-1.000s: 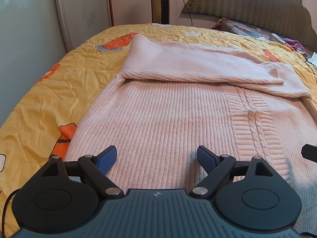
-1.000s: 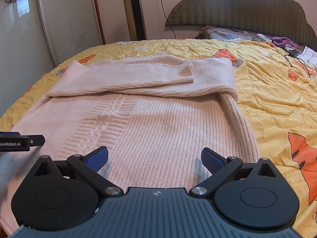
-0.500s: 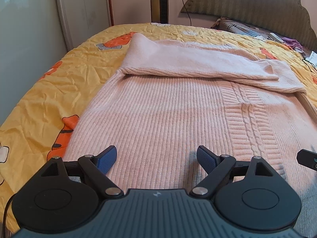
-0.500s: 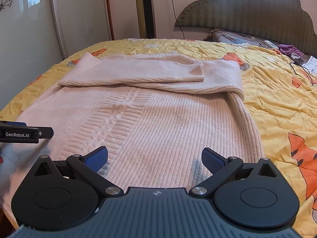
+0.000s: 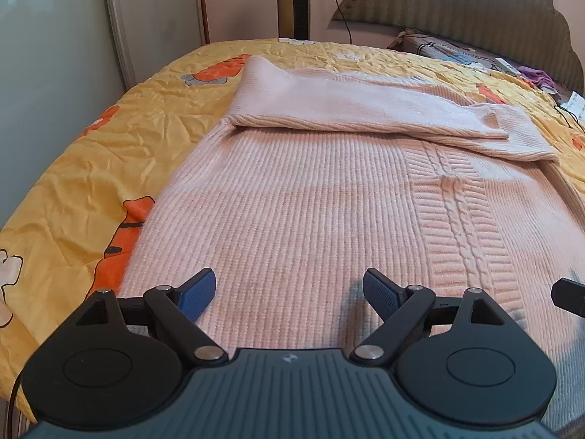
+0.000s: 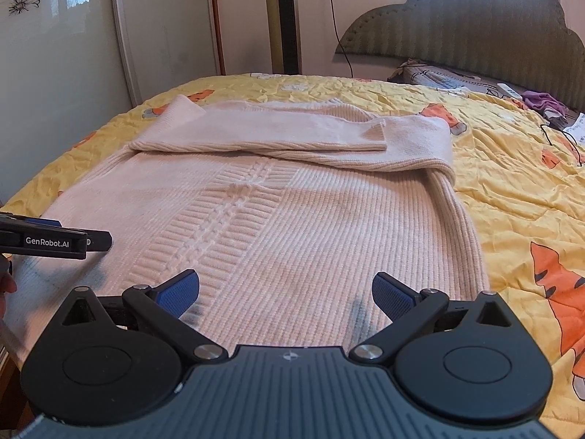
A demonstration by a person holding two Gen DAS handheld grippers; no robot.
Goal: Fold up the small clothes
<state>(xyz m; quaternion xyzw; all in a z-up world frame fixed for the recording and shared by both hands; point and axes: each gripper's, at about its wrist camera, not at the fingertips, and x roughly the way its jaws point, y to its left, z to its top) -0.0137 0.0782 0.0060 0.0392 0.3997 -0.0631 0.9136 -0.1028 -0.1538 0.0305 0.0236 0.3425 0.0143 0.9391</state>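
Observation:
A pale pink knit sweater (image 5: 329, 197) lies flat on the yellow bedspread, both sleeves folded across its chest at the far end. It also shows in the right wrist view (image 6: 292, 219). My left gripper (image 5: 289, 292) is open and empty, just above the sweater's near hem on the left side. My right gripper (image 6: 285, 294) is open and empty, above the near hem on the right side. The left gripper's finger (image 6: 55, 239) shows at the left edge of the right wrist view.
The yellow bedspread with orange tiger prints (image 6: 512, 190) covers the bed. A padded headboard (image 6: 475, 25) stands at the far right, with small items (image 6: 541, 102) near it. A tower fan (image 6: 287, 18) and wardrobe doors (image 6: 73, 55) stand beyond the bed.
Both grippers have drawn slightly back and lifted over the near hem. Their jaws stay open. The sweater has not moved.

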